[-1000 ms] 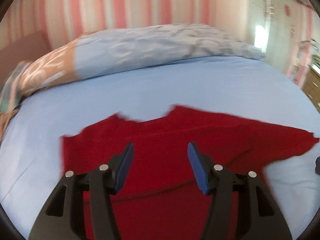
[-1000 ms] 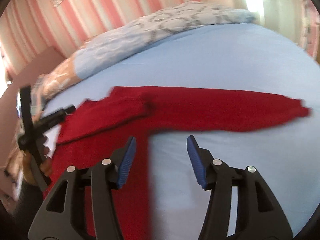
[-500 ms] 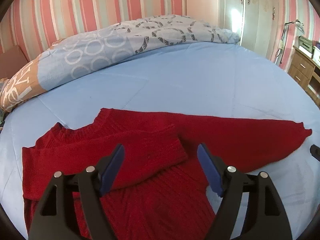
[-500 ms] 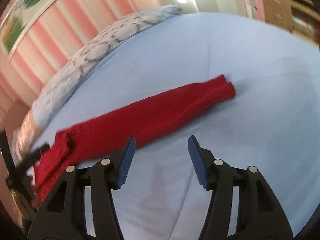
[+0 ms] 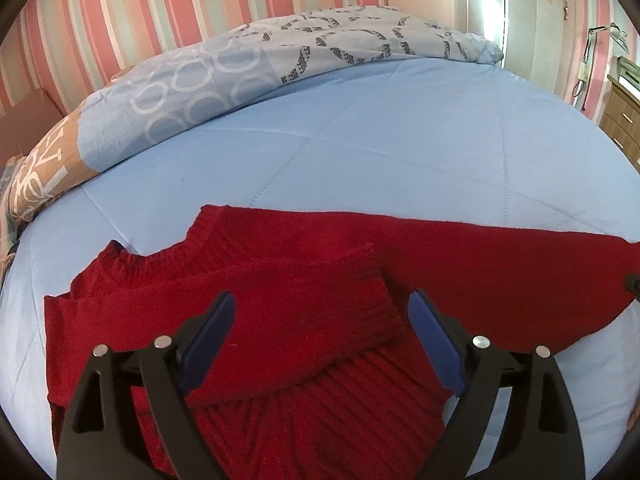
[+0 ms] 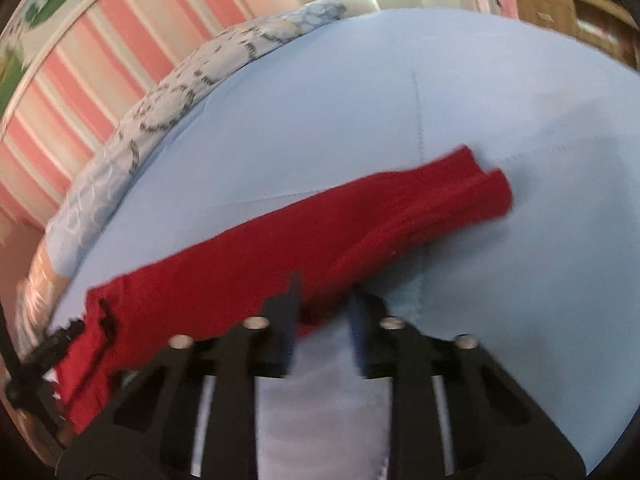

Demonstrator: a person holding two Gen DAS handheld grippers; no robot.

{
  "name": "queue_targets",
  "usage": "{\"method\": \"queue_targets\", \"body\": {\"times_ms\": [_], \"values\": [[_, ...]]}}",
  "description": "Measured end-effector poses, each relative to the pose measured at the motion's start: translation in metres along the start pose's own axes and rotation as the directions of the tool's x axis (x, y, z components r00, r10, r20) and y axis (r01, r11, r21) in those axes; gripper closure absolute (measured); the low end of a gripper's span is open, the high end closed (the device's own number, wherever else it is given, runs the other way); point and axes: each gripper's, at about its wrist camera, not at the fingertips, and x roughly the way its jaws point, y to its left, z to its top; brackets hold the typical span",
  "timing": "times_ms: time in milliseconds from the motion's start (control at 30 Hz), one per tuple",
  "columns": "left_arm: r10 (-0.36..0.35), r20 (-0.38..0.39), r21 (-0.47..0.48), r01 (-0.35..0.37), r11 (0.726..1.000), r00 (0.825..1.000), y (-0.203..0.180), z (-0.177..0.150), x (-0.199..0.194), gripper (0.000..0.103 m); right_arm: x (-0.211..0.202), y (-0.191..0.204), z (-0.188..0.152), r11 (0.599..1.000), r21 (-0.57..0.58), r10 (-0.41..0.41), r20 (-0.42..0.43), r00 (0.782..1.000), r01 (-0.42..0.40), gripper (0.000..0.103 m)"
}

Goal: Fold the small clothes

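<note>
**Right tongs close on the sweater's outstretched sleeve**

A red knit sweater (image 5: pixel 304 320) lies flat on the light blue bed cover (image 5: pixel 400 152), near the bed's front edge. One sleeve is folded across the chest, its ribbed cuff ending near the middle of the body; the other sleeve (image 6: pixel 320 236) stretches straight out sideways over the cover, away from the body.

The left tongs (image 5: pixel 322 332) hover above the folded sleeve with their blue pads spread wide and opening further; the pads touch no cloth.

The right tongs (image 6: pixel 322 316) are at the lower edge of the outstretched sleeve, about halfway along it. Their jaws are closing, nearly pressed together, with red knit between them; the picture is blurred, so whether the pads already press on the cloth cannot be told.

A patterned blue duvet (image 5: pixel 280 60) is bunched along the bed's far edge, against a pink-striped wall (image 5: pixel 200 12).
</note>
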Motion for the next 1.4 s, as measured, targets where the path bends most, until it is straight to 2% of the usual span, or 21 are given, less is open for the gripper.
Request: {"method": "queue_targets", "body": {"times_ms": [33,167,267,367,533,633,800,900,967,1067,1167,1267,1400], "values": [[-0.006,-0.003,0.0,0.006,1.0,1.0,0.002,0.0,0.001,0.014,0.0,0.002,0.001,1.0,-0.021,-0.005,0.006,1.0,0.005,0.093],[-0.01,0.001,-0.01,0.01,1.0,1.0,0.01,0.0,0.001,0.014,-0.011,0.023,0.002,0.994,-0.111,-0.012,0.056,0.998,0.018,0.095],[-0.013,-0.004,-0.027,0.013,1.0,1.0,0.018,0.0,0.002,0.014,-0.029,0.056,0.002,0.979,-0.205,0.018,0.094,0.995,0.002,0.095],[-0.016,-0.003,-0.041,0.016,0.999,1.0,0.031,-0.003,-0.003,0.014,-0.044,0.103,0.003,0.955,-0.29,0.088,0.09,0.992,-0.059,0.095],[0.015,0.005,-0.056,-0.015,0.998,1.0,0.067,-0.011,-0.016,0.014,-0.048,0.201,-0.017,0.886,-0.416,0.217,-0.017,0.976,-0.205,0.095],[0.051,-0.001,-0.086,-0.05,0.995,0.999,0.102,-0.021,-0.023,0.014,-0.031,0.253,-0.044,0.848,-0.438,0.264,-0.14,0.954,-0.299,0.095],[0.114,-0.036,-0.163,-0.118,0.979,0.993,0.171,-0.044,-0.027,0.014,-0.002,0.332,-0.097,0.791,-0.496,0.249,-0.273,0.929,-0.358,0.095],[0.145,-0.065,-0.214,-0.156,0.964,0.987,0.211,-0.061,-0.028,0.014,0.018,0.365,-0.128,0.766,-0.535,0.21,-0.316,0.925,-0.357,0.095],[0.166,-0.08,-0.235,-0.18,0.955,0.983,0.231,-0.072,-0.03,0.014,0.031,0.374,-0.145,0.762,-0.535,0.192,-0.35,0.917,-0.364,0.095],[0.18,-0.099,-0.252,-0.2,0.947,0.979,0.252,-0.087,-0.032,0.014,0.037,0.38,-0.167,0.769,-0.542,0.162,-0.348,0.923,-0.339,0.095],[0.201,-0.089,-0.248,-0.217,0.944,0.976,0.262,-0.097,-0.04,0.014,0.018,0.391,-0.17,0.752,-0.591,0.179,-0.242,0.953,-0.292,0.095],[0.21,-0.076,-0.274,-0.222,0.936,0.975,0.273,-0.101,-0.049,0.014,0.011,0.415,-0.167,0.727,-0.632,0.202,-0.177,0.963,-0.269,0.095],[0.214,-0.082,-0.328,-0.229,0.917,0.974,0.296,-0.108,-0.059,0.014,0.045,0.45,-0.199,0.63,-0.712,0.103,-0.32,0.942,-0.311,0.088]]}}
